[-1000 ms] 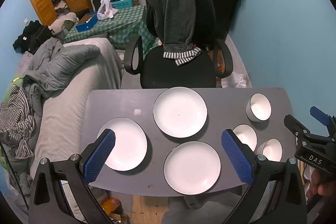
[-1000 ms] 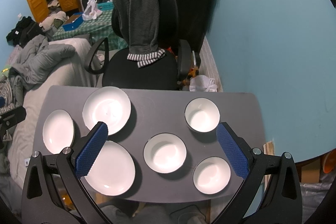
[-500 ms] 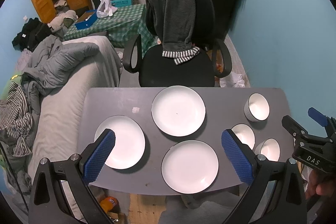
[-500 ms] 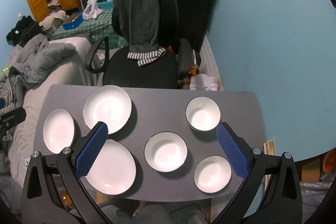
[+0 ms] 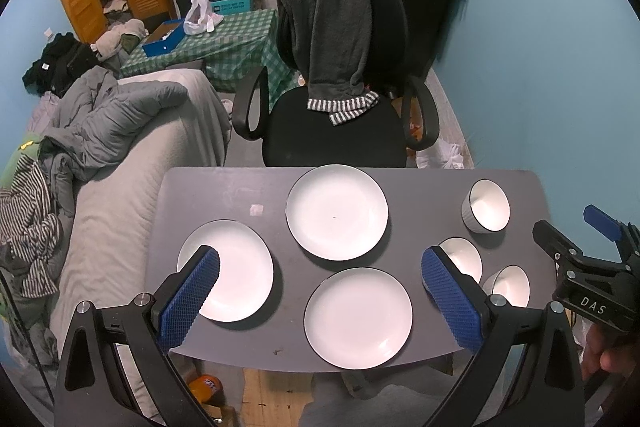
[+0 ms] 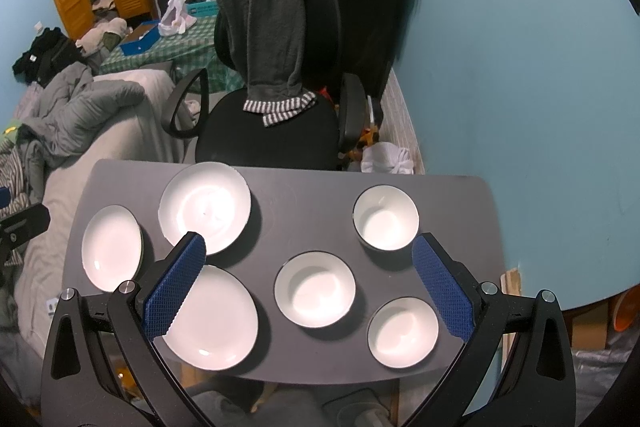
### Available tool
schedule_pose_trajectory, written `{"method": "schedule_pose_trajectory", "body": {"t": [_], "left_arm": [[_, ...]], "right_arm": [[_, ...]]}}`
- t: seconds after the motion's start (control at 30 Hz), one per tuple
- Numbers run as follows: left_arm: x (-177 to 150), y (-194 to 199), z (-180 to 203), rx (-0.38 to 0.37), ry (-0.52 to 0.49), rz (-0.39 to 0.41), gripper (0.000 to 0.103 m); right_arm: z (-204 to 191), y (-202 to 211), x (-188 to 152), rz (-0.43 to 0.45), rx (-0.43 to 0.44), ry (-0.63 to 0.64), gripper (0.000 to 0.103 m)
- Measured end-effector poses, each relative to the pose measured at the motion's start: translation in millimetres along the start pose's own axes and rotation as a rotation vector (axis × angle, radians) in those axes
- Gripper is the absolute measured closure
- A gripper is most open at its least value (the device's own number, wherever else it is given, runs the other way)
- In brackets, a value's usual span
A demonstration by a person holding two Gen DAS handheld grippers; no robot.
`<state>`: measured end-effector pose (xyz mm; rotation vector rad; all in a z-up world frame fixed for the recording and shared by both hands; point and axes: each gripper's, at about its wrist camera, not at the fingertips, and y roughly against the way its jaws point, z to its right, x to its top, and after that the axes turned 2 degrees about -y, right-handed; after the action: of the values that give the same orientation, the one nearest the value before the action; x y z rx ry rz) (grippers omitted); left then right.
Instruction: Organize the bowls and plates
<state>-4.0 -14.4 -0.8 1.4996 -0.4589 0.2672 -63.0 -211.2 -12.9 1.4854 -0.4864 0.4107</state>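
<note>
Three white plates lie on the grey table [image 5: 424, 195]: a far plate [image 5: 337, 211], a left plate [image 5: 236, 269] and a near plate [image 5: 358, 317]. Three white bowls stand at the right: a far bowl [image 6: 386, 218], a middle bowl [image 6: 315, 289] and a near bowl [image 6: 403, 331]. My left gripper [image 5: 320, 301] is open and empty, held above the plates. My right gripper [image 6: 310, 285] is open and empty above the bowls; it also shows at the right edge of the left wrist view [image 5: 588, 267].
A black office chair [image 5: 340, 107] draped with a grey garment stands behind the table. A bed with grey bedding [image 5: 120, 131] is at the left. A blue wall [image 6: 520, 87] is at the right. A green checked table [image 5: 224, 43] is further back.
Both views have shifted slightly; the table sits a little closer to centre. Nothing on the table has moved, and both grippers stay open.
</note>
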Motion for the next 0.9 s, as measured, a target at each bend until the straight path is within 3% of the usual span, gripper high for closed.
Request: {"method": "schedule_pose_trajectory", "body": {"t": [0.63,0.9], "left_arm": [[-5,3,5,-0.018,-0.016,-0.007,0.001],[-17,-12,-5,-0.01,-0.006,-0.027,0.001]], "right_arm": [[1,2,-12,-0.015,-0.021,-0.007,0.002],[-2,-4,-11,-0.026,-0.017,0.019,0.002]]}}
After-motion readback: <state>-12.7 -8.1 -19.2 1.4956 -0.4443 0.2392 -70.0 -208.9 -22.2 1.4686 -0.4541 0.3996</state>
